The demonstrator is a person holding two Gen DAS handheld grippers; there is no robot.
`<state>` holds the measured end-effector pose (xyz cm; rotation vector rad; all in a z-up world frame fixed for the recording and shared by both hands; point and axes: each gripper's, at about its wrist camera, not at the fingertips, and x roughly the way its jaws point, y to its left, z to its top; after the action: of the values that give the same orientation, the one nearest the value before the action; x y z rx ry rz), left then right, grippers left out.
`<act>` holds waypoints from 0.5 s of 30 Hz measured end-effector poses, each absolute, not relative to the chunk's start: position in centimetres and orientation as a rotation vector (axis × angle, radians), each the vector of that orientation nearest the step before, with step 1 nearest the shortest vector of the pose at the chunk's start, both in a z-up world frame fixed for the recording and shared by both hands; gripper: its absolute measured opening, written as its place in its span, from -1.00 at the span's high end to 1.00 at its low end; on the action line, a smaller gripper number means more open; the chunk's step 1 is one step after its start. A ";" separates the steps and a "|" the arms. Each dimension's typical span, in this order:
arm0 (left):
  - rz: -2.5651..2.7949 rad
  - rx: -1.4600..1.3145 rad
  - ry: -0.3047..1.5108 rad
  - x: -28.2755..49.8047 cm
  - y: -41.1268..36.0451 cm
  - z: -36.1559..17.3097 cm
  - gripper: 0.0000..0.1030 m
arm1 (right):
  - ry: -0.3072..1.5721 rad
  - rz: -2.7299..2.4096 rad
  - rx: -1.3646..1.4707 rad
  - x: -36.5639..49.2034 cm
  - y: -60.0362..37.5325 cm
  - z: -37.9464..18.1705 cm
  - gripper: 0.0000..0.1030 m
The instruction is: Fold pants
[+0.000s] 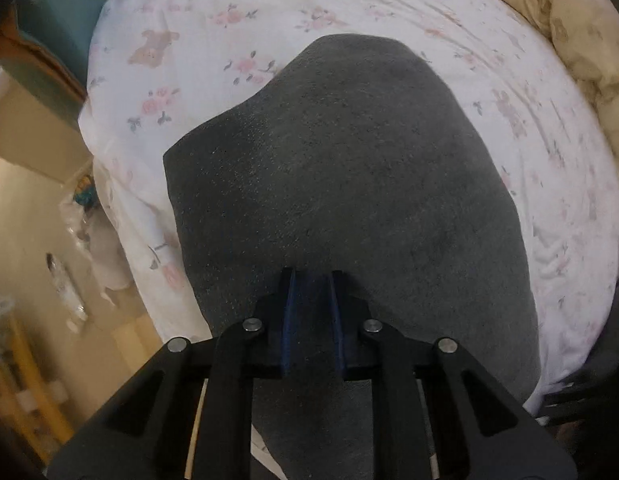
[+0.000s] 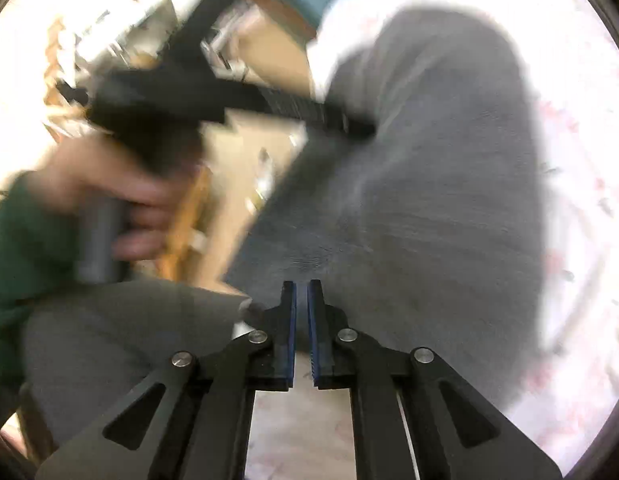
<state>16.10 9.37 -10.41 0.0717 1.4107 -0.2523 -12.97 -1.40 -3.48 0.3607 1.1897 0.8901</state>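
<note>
A bed dressed in a white sheet printed with pink flowers carries the dark grey pants, spread flat across the middle of it. A cream quilt is bunched along the far right edge, and a teal headboard and cardboard boxes stand past the left edge. The left gripper points steeply down at the near edge of the pants, its jaws narrowly parted with grey cloth pinched between them. The right gripper has its jaws nearly pressed together, grey cloth showing in the slit between them. In the blurred right wrist view a hand in a green sleeve grasps the other gripper's handle.
</note>
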 end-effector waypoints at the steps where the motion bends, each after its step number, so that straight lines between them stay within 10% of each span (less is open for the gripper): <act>1: -0.251 0.021 1.426 16.4 10.0 -10.4 0.74 | 1.160 0.873 0.393 -13.2 -2.9 -2.8 0.82; 2: -0.251 -0.003 1.438 16.6 10.3 -10.4 0.72 | 1.129 0.825 0.433 -13.4 -5.0 -2.3 0.49; 3: -0.256 -0.003 1.442 16.6 10.5 -10.4 0.72 | 1.117 0.776 0.469 -13.4 -6.8 -2.2 -0.31; 5: -0.257 0.016 1.441 16.4 10.3 -10.4 0.72 | 1.106 0.647 0.561 -13.4 -10.0 -3.1 -0.96; 15: -0.243 0.077 1.416 16.0 9.8 -10.1 0.69 | 1.328 0.662 0.918 -14.1 -8.1 -13.1 -0.84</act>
<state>15.99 9.79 -10.06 0.0774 1.4165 -0.2429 -14.06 -8.14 -13.07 0.9182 1.3282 0.6618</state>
